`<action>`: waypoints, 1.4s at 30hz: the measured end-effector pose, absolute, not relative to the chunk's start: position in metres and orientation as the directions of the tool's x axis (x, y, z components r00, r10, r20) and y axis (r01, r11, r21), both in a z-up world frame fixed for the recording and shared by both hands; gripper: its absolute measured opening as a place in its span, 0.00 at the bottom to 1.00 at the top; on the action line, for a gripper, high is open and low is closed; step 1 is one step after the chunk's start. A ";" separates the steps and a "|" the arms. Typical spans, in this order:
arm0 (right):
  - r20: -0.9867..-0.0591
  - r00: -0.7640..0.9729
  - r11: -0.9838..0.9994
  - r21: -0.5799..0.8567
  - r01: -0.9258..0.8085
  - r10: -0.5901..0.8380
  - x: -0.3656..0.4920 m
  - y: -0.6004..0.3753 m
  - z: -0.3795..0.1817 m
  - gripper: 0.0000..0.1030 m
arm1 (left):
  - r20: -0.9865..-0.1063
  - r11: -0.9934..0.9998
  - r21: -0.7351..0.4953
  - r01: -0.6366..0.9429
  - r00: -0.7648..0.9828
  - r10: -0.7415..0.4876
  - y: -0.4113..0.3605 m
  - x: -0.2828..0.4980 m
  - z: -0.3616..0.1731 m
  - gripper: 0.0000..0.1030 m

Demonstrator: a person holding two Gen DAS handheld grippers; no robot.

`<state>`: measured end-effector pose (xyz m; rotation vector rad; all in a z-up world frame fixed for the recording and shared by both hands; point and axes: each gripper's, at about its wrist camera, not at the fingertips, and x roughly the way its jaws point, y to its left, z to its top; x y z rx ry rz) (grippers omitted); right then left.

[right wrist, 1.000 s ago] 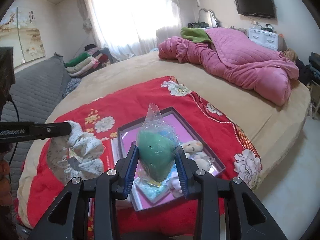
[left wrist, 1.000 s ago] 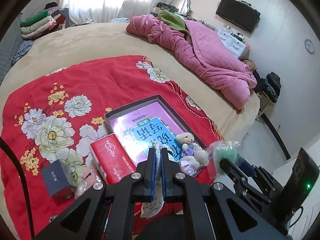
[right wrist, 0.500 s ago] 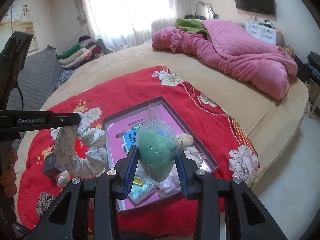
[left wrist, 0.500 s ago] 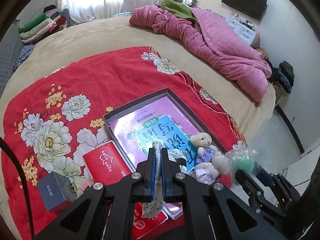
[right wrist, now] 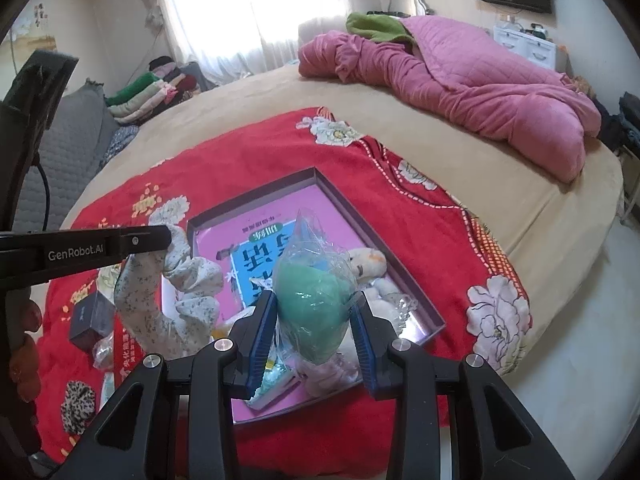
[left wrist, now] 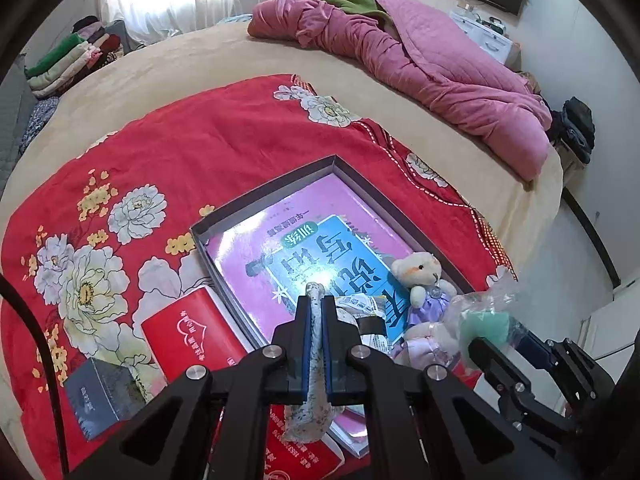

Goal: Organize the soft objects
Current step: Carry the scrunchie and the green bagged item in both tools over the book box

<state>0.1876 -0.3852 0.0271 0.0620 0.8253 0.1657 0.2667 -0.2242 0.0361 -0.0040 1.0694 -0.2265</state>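
The left claw [left wrist: 316,344] pinches a speckled fabric scrunchie [left wrist: 311,408] above an open box [left wrist: 280,196] on the red floral blanket [left wrist: 200,140], a teddy bear [left wrist: 420,276] lying inside it.

Daylight floods from the curtained window [right wrist: 240,12] far beyond my jaws, blown out white. Glare streaks the glossy book [left wrist: 304,256] just ahead. Fisheye bends everything; corners go black; focus stays sharp.
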 end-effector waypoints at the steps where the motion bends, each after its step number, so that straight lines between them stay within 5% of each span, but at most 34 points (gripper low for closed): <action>1: -0.728 0.662 0.984 0.124 -0.125 0.176 0.189 -0.385 0.025 0.37 | -0.869 0.977 -0.113 0.182 0.459 -0.186 -0.225 0.267 0.035 0.05; 35: -0.797 0.589 0.991 0.090 -0.102 0.133 0.220 -0.378 -0.018 0.41 | -0.896 0.978 -0.089 0.189 0.415 -0.162 -0.234 0.290 0.002 0.05; 42: -0.788 0.601 0.991 0.095 -0.093 0.132 0.217 -0.381 -0.012 0.52 | -0.901 0.979 -0.112 0.168 0.399 -0.172 -0.229 0.294 -0.002 0.05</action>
